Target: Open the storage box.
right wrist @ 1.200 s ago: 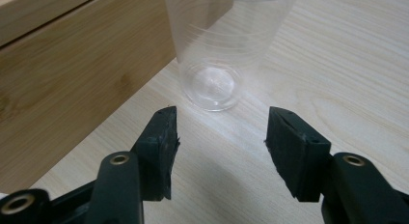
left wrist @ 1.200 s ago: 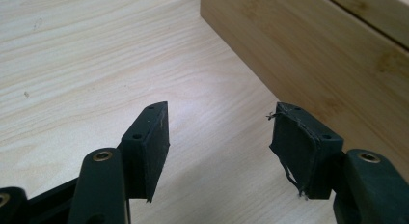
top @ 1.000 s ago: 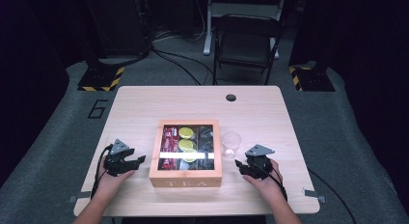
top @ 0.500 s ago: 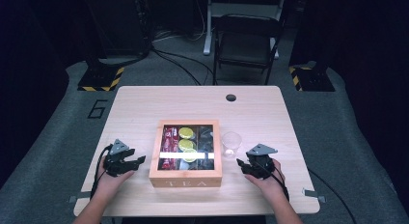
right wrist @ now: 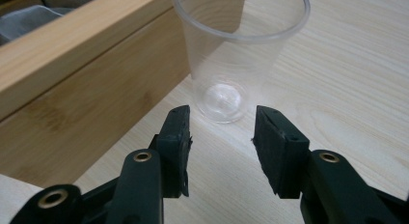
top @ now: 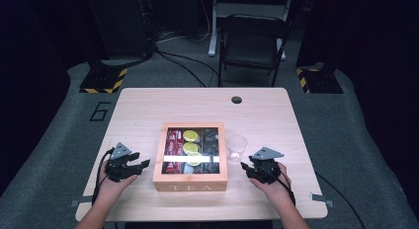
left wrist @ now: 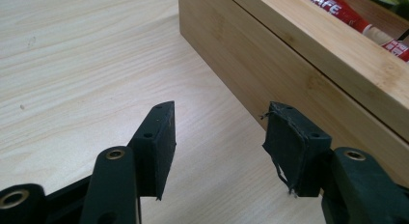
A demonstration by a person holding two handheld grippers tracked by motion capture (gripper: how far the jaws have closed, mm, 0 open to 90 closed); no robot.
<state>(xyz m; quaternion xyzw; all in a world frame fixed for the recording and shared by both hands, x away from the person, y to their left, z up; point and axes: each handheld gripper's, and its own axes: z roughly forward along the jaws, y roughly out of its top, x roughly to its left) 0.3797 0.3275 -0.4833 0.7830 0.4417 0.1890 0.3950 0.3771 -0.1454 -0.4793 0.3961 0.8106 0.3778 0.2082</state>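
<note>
Evidently awaiting pickup, the clear plastic cup stands upright on the counter just beside the wooden tea box, right gripper aimed at its base and left gripper flanking the box, both with empty fingers that have just been closing, partly apart.

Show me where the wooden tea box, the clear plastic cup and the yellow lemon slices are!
wooden tea box [top: 189,182]: high view, its front wall.
clear plastic cup [right wrist: 226,96]: right gripper view, its round bottom.
yellow lemon slices [top: 190,136]: high view, the farthest slice.
</note>
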